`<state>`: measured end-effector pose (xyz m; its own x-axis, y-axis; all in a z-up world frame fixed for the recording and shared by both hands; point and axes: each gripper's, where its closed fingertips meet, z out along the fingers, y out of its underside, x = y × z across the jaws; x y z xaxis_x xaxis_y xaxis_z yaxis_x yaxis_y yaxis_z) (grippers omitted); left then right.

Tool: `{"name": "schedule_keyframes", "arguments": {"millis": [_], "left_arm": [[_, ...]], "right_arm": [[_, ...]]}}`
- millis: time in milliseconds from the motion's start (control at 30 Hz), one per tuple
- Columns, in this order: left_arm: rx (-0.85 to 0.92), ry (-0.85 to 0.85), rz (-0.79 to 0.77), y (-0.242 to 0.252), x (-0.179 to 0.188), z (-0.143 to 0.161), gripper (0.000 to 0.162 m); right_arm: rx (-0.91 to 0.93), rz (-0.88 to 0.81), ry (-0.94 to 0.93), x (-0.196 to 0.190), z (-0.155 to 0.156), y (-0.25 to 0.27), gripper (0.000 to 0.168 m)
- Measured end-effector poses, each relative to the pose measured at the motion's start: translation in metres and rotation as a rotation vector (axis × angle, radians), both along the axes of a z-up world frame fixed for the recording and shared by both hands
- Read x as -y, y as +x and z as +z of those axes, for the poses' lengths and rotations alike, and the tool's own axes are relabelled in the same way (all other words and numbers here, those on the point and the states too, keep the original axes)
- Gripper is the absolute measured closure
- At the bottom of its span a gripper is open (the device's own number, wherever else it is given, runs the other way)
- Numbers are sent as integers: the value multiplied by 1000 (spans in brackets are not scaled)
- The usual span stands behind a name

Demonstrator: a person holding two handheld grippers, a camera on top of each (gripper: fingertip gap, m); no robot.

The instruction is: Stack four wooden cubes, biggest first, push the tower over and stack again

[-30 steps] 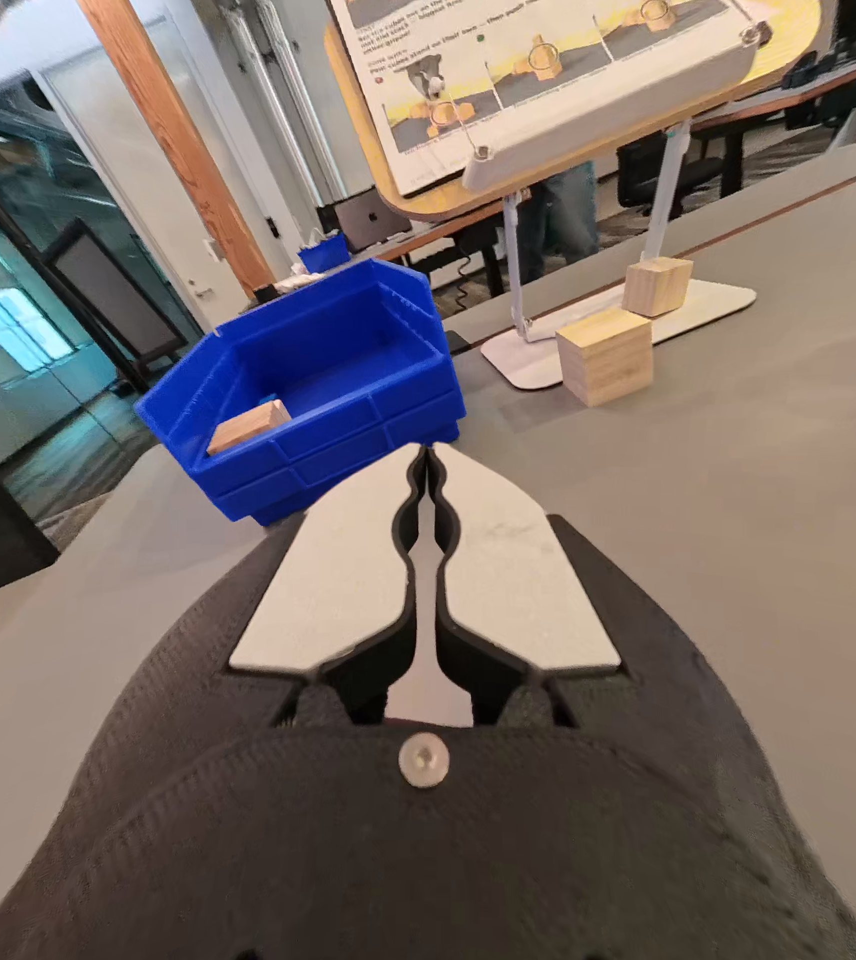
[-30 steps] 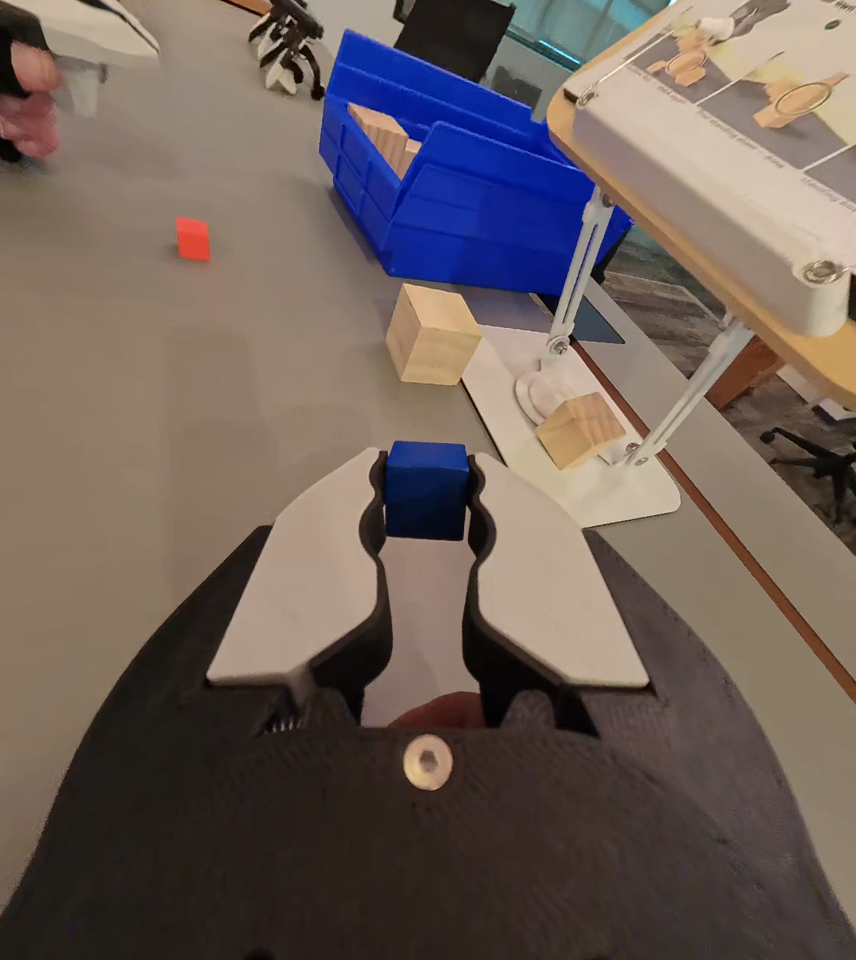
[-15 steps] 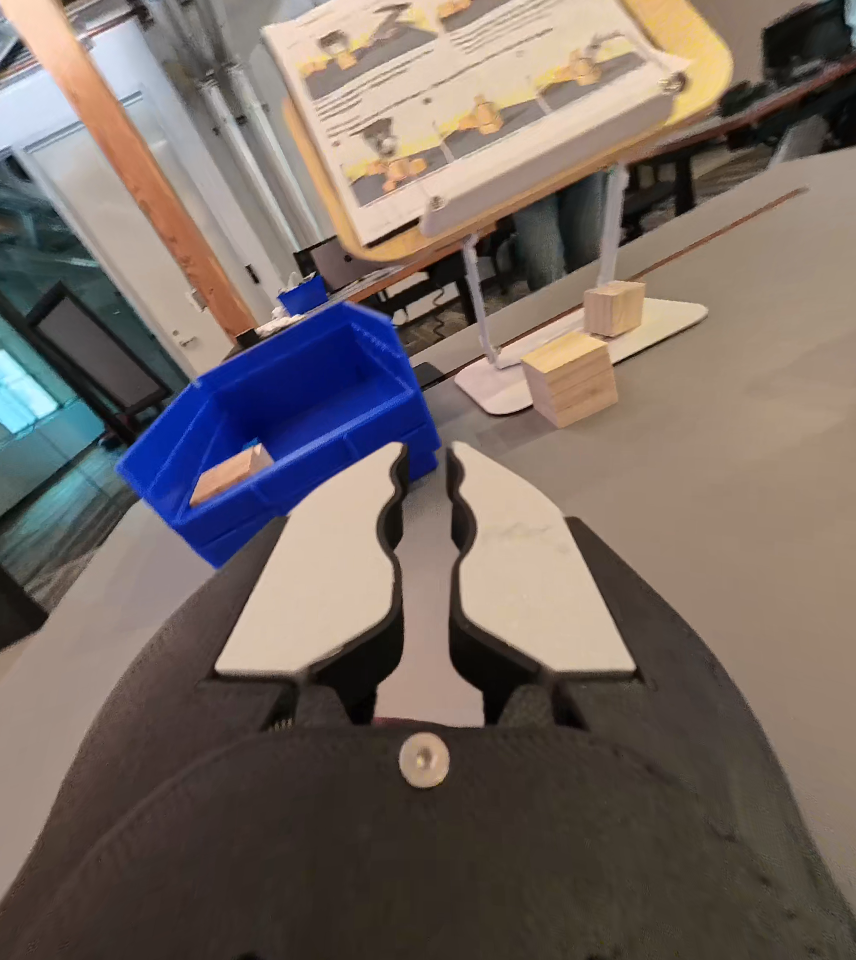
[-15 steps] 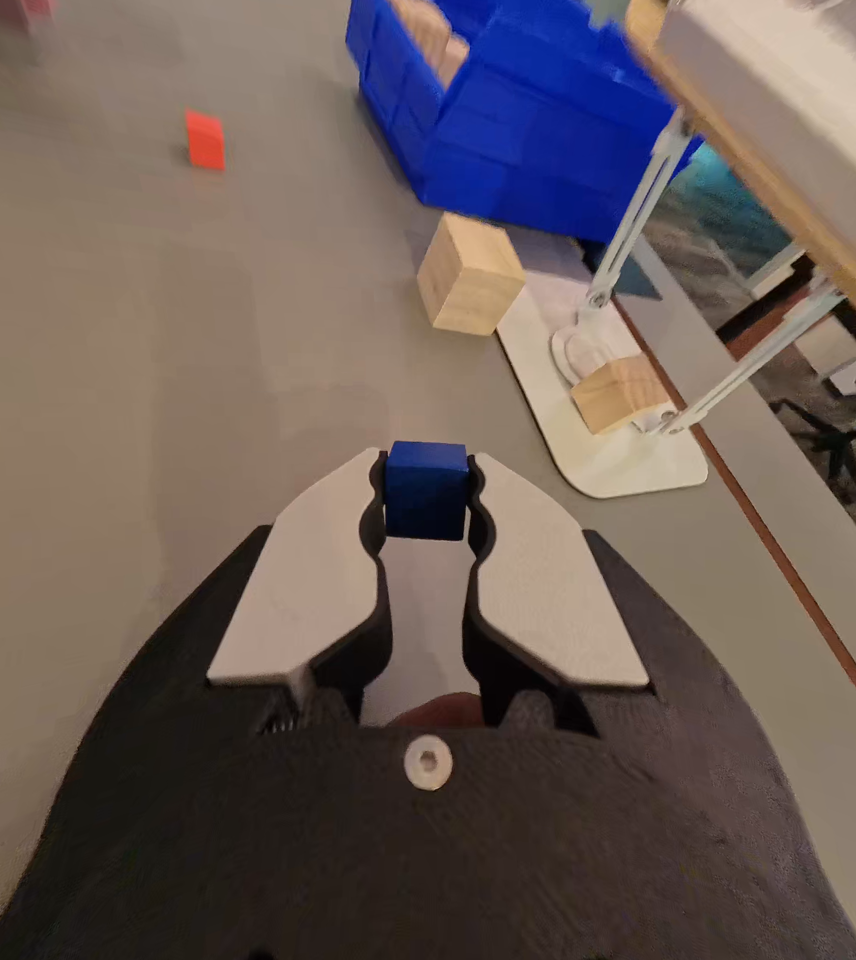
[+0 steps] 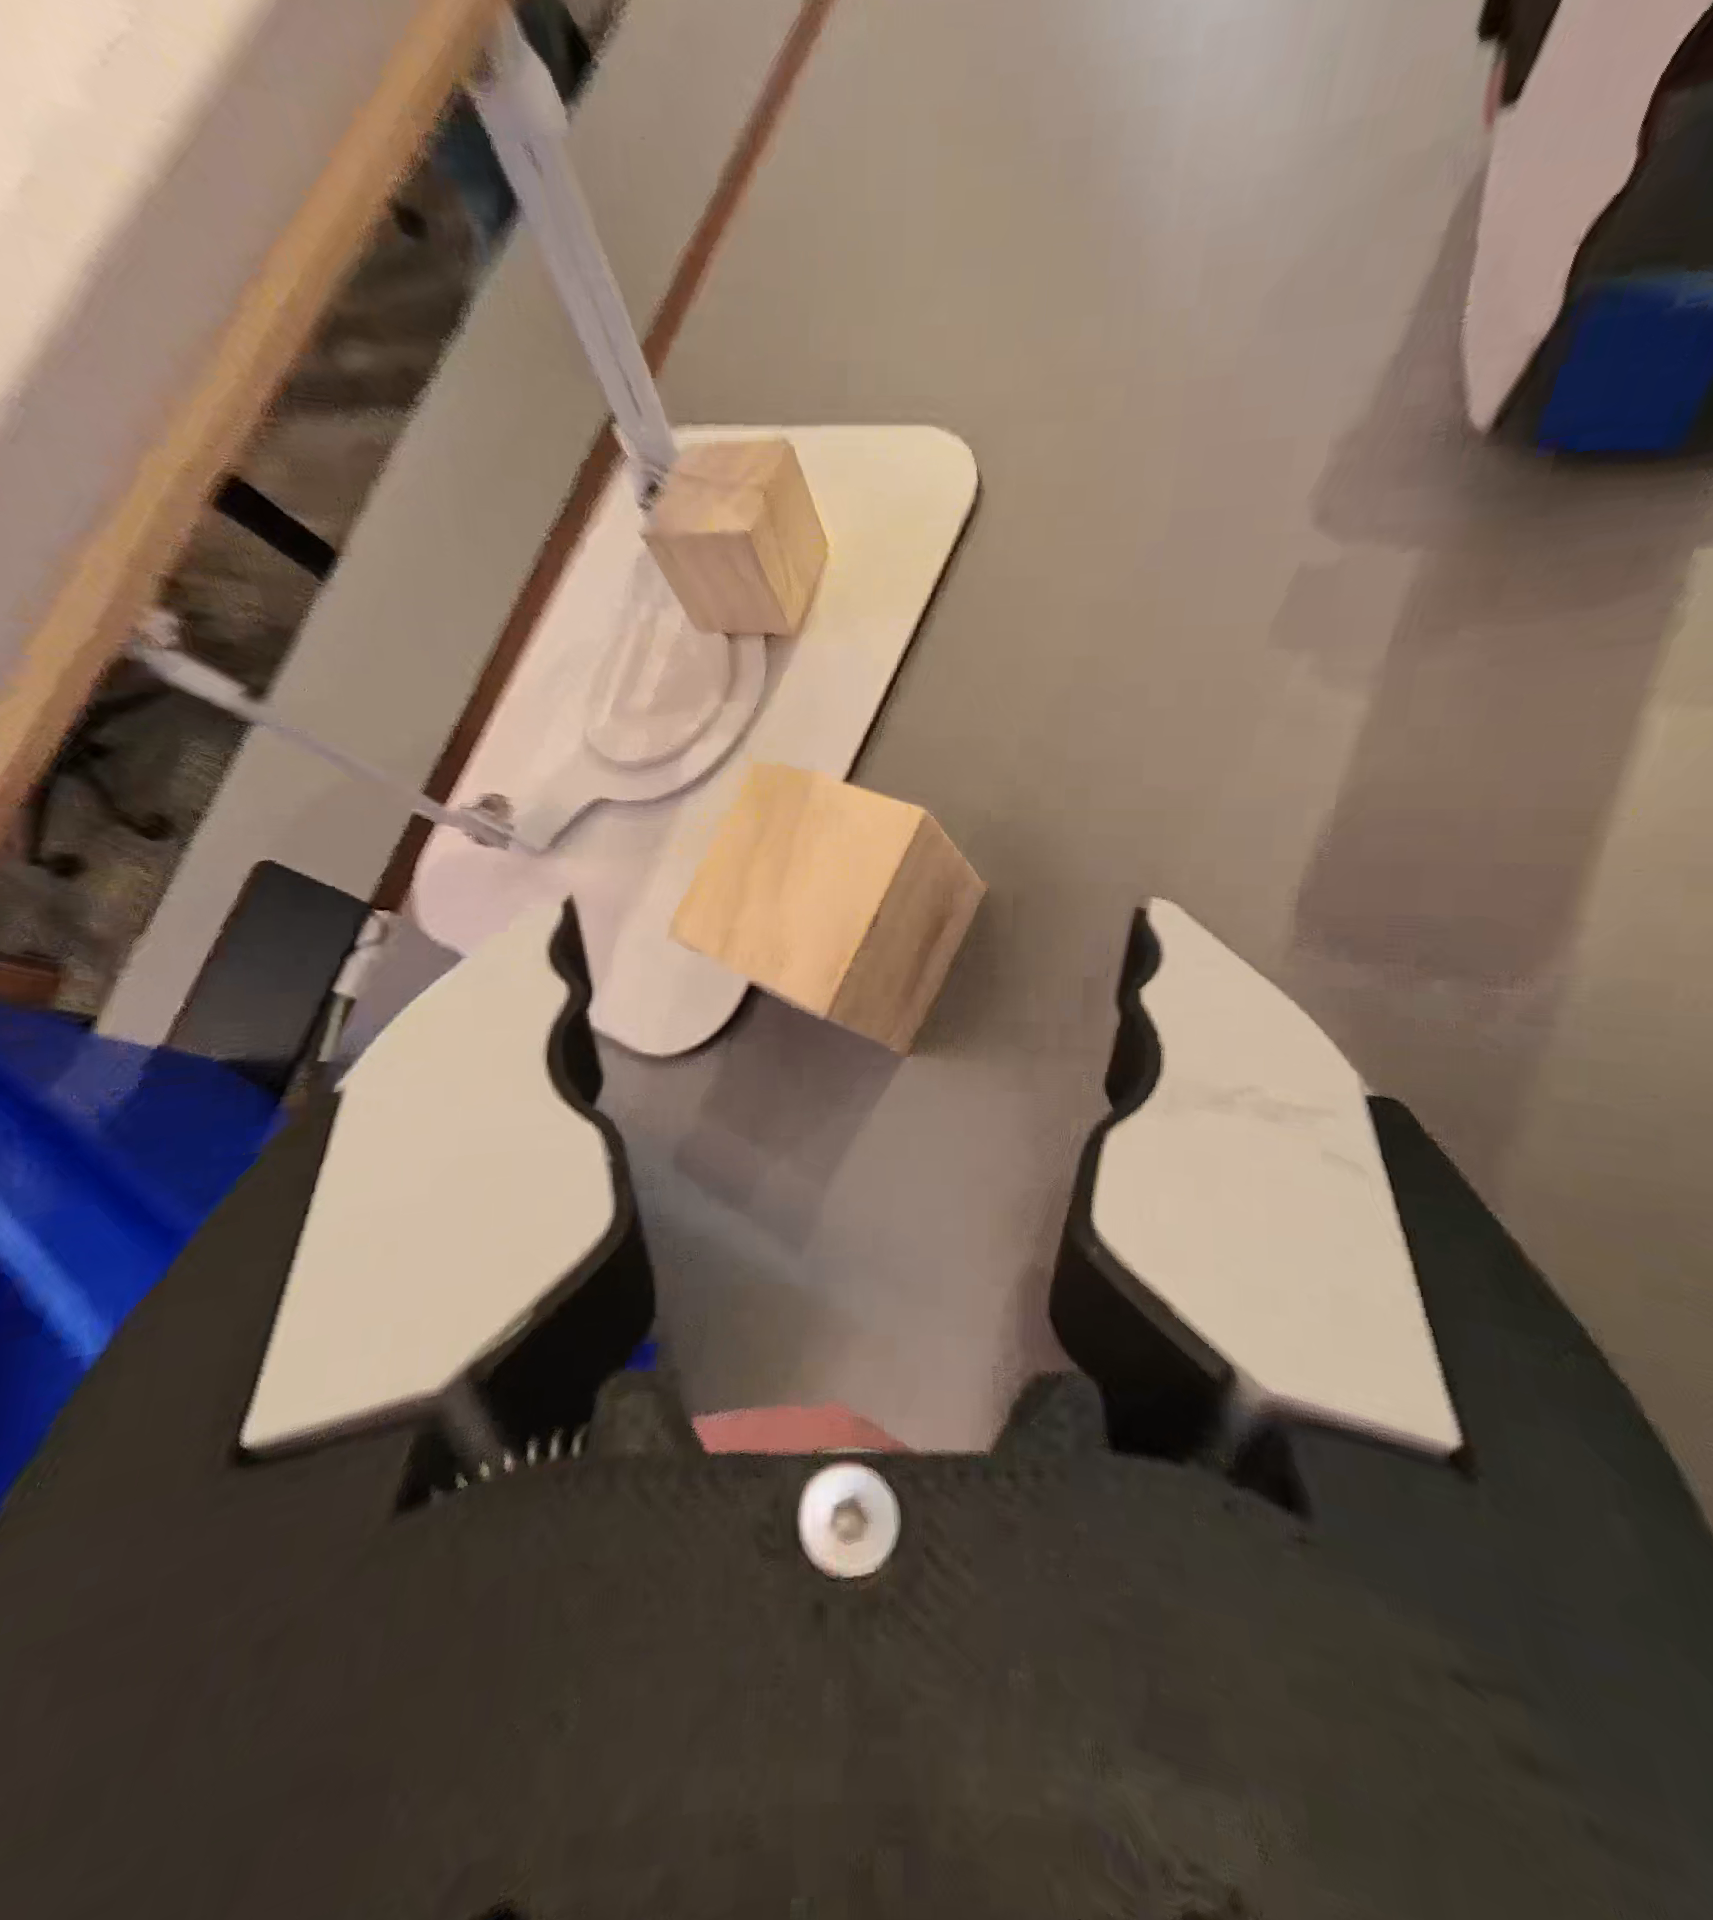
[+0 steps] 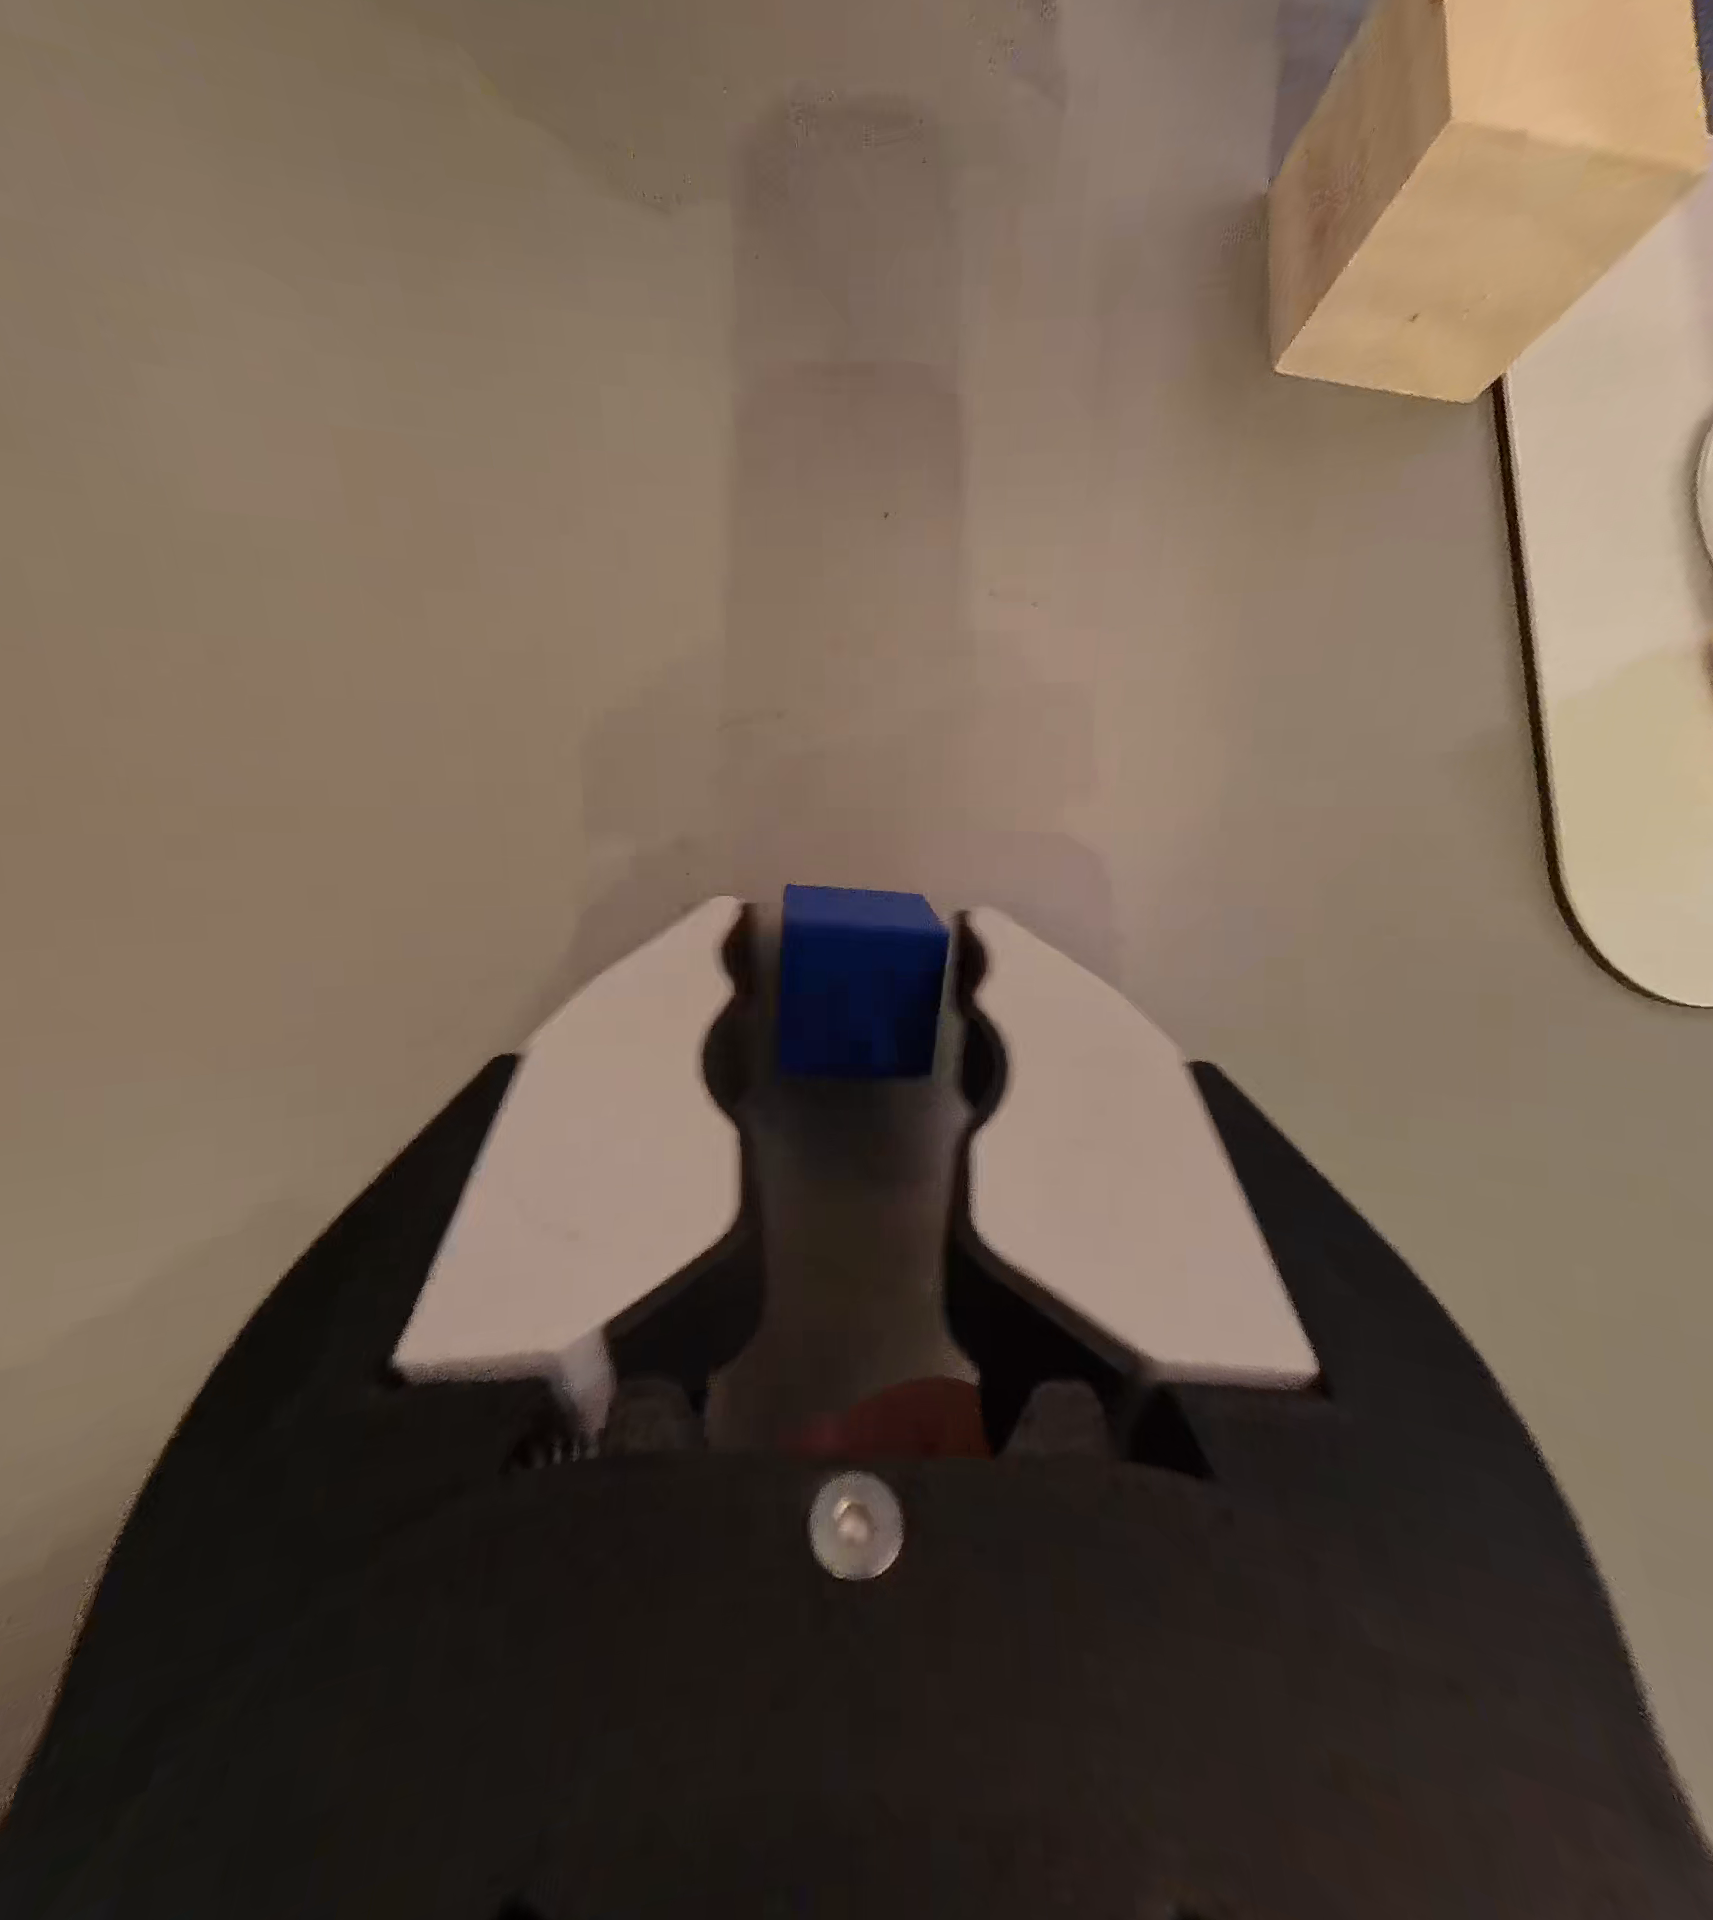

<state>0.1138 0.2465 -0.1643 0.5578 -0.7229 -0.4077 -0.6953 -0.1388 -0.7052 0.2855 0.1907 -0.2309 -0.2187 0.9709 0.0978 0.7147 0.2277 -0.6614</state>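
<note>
Grey table [image 5: 1247, 520]. My left gripper [image 5: 852, 987] gapes wide, empty, above big wooden cube [image 5: 826, 899] beside stand base [image 5: 862, 540]. Right gripper [image 6: 854, 935] clamps small blue cube [image 6: 857, 982]. Wood likely rigid, light; grab flat opposite sides.

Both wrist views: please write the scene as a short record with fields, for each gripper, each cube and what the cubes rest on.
left gripper: open, empty, aimed at the large wooden cube
right gripper: shut on the small blue cube, low over the grey table
large wooden cube: on the table, at the edge of the white stand base
smaller wooden cube: on the white stand base, beside a stand leg
blue bin: left edge of the left wrist view, contents not visible
stack: none built yet
</note>
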Motion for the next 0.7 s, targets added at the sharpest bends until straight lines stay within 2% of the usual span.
{"name": "schedule_keyframes", "arguments": {"millis": [33, 67, 133, 233, 300, 400, 500, 600, 700], "left_arm": [[-16, -38, 3, 2, -10, -8, 63], [-55, -78, 3, 1, -18, -19, 59], [-121, -142, 2, 1, -30, -35, 63], [-80, -239, 13, 5, -43, -47, 73], [-26, -334, -4, 10, -43, -59, 82], [-2, -327, -17, 14, -46, -59, 88], [35, -338, -43, 20, -32, -54, 96], [-3, -376, -110, 25, 4, -56, 96], [-23, -389, -147, 29, 32, -56, 96]], "right_arm": [[18, 6, -12, 0, -1, 0, 107], [17, 19, -7, -1, 2, -1, 102], [-42, 23, 42, -8, 18, -7, 103], [-124, -44, 105, -37, 42, -22, 102], [-119, -93, 142, -63, 43, -32, 99], [-140, -133, 204, -101, 44, -50, 93], [-162, -115, 302, -129, 46, -69, 93], [-164, -41, 372, -139, 44, -88, 96], [-131, -42, 468, -159, 42, -101, 92]]}}
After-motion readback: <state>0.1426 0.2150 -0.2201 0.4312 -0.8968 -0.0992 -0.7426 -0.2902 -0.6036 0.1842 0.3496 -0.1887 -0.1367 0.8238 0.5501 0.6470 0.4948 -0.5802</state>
